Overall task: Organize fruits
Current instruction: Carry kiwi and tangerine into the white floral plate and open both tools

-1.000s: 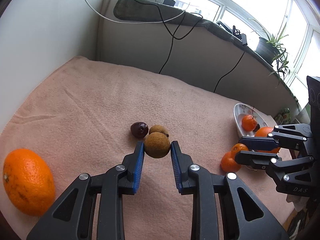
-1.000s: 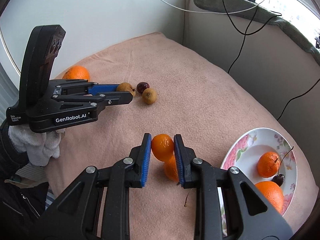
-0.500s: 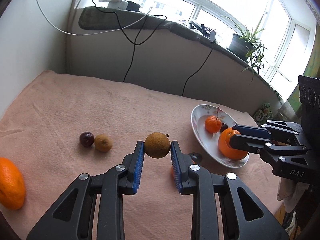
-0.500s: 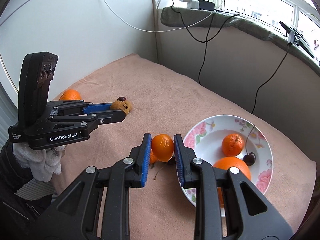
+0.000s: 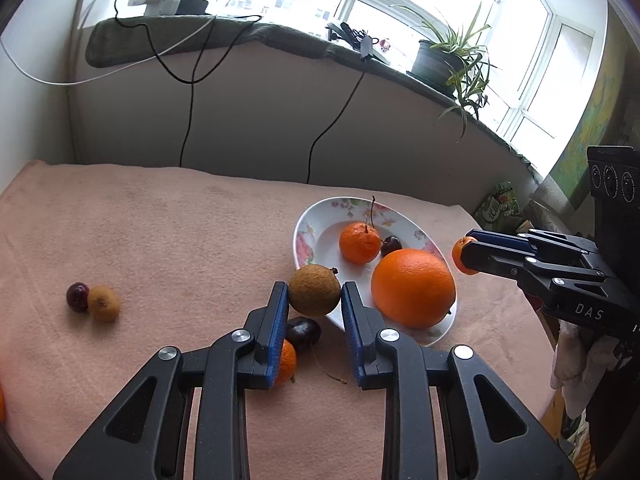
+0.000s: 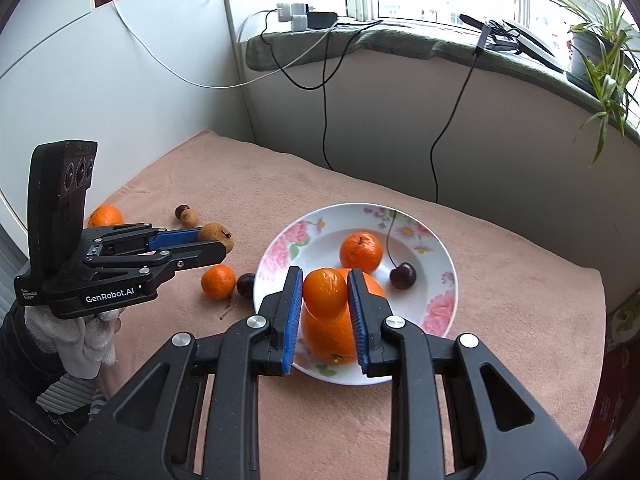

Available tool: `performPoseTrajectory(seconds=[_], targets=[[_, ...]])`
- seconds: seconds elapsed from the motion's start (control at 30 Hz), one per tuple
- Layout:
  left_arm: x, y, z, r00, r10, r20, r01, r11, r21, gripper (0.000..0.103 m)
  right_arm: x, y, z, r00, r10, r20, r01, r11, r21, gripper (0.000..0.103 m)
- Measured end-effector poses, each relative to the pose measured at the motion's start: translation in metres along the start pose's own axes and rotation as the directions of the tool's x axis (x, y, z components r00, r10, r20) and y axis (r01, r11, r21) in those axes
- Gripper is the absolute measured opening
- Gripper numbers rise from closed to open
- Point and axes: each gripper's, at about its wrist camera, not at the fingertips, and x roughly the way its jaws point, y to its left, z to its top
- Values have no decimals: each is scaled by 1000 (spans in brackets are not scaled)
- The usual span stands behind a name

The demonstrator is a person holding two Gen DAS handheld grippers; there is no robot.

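left claw [image 5: 314, 300] clamps brown fruit [image 5: 314, 290] at plate [image 5: 310, 232] rim; right claw [image 6: 325, 294] grips small orange [image 6: 325, 288] over plate. three fruits in already (big orange, mandarin, cherry). left on surface [image 5: 180, 232]: five loose fruits, as far as visible.

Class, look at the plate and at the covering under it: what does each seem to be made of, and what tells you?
Plate: likely glazed ceramic, glossy white with pink printed flowers.
Covering: seemingly soft fabric, like a towel, matt pink with a fuzzy nap.
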Motion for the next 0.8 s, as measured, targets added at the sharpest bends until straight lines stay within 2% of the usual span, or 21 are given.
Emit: performPoseTrajectory(seconds=[0.47, 0.8], targets=[[20, -26, -6, 999, -4, -51, 7, 998, 55, 25, 16, -50, -28, 998, -34, -49, 39, 993, 113, 24], [28, -33, -7, 997, 4, -76, 2, 996, 84, 25, 28, -54, -28, 997, -27, -66, 34, 993, 117, 24]])
